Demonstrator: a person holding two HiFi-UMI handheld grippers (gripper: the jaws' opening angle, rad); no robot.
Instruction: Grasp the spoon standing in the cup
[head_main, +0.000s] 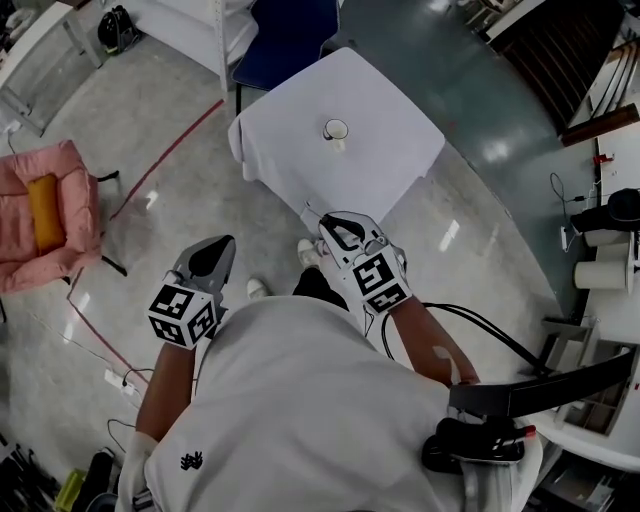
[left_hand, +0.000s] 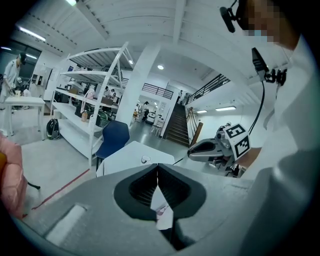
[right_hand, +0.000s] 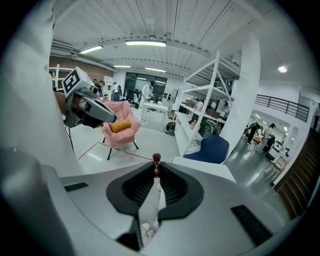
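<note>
Above the floor, short of the counter (head_main: 390, 115) | both forearms are reaching forward, level | right gripper (head_main: 326, 221) is clenching the spoon (right_hand: 156, 160), brown tip protruding | left gripper (head_main: 228, 241) is clenched, empty | cup (head_main: 336, 129) is standing on counter, well apart.

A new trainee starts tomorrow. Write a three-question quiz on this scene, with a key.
1. True or false: the left gripper has its jaws wide apart.
2. What pokes out between the jaws of the right gripper? A) a slim brown-knobbed handle B) a blue rag C) nothing
3. Fill in the colour: the cup stands on a ____ tablecloth.
Key: 1 false, the jaws are together with nothing between them; 2 A; 3 white.
</note>
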